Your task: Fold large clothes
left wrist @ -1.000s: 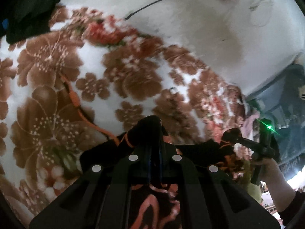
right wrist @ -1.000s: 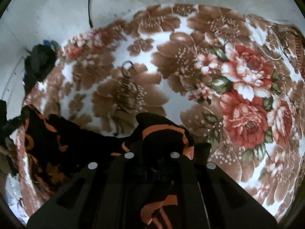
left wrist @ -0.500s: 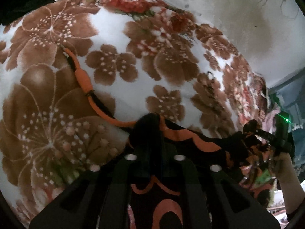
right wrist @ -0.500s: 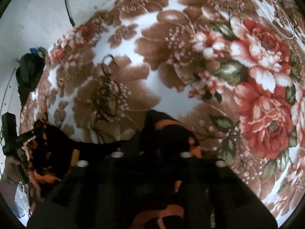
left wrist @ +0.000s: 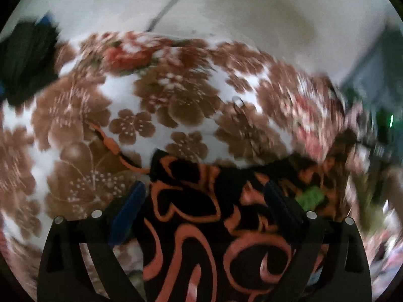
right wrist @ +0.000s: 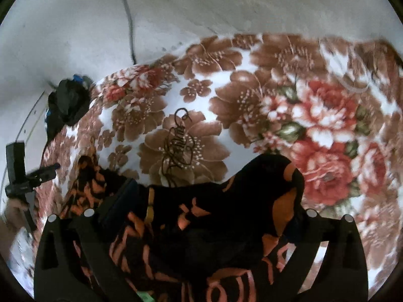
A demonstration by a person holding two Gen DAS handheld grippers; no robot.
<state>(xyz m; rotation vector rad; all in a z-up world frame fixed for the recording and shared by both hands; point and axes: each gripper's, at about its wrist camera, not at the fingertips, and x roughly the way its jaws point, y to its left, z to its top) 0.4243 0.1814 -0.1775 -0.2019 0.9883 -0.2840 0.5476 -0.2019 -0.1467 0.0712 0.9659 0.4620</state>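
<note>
Where the flowered blanket [right wrist: 252, 115] spreads under both cameras, your black garment with orange swirls [left wrist: 201, 226] lies on its near part, a top edge running across the blanket just ahead of each gripper. From the left wrist camera, one corner of that edge pokes up toward the blanket's brown blossoms, and a thin orange cord [left wrist: 110, 143] trails from it over the blanket. From the right wrist camera, the garment humps up in a dark fold toward the blanket's big red rose.

Your left gripper [left wrist: 204, 196] hangs over the garment with its jaws spread wide and opening; the cloth lies between the blue pads [left wrist: 126, 214], yet neither pad presses on it. Your right gripper [right wrist: 211, 201] stands the same way above the garment, jaws wide and opening, cloth between them and loose from both.

On the blanket beyond the garment, a tangle of dark thread [right wrist: 178, 141] rests on a brown flower. A black bundle [right wrist: 68, 103] sits at the blanket's far left corner. A dark cable [right wrist: 128, 25] runs down the pale wall [right wrist: 226, 2] to the blanket's far edge. At the blanket's left edge in the right wrist view, your left hand [right wrist: 15, 209] grips its tool's handle. The left wrist view is smeared toward the blanket's right side, so what shows there is probably your other tool, though I cannot tell for sure.
</note>
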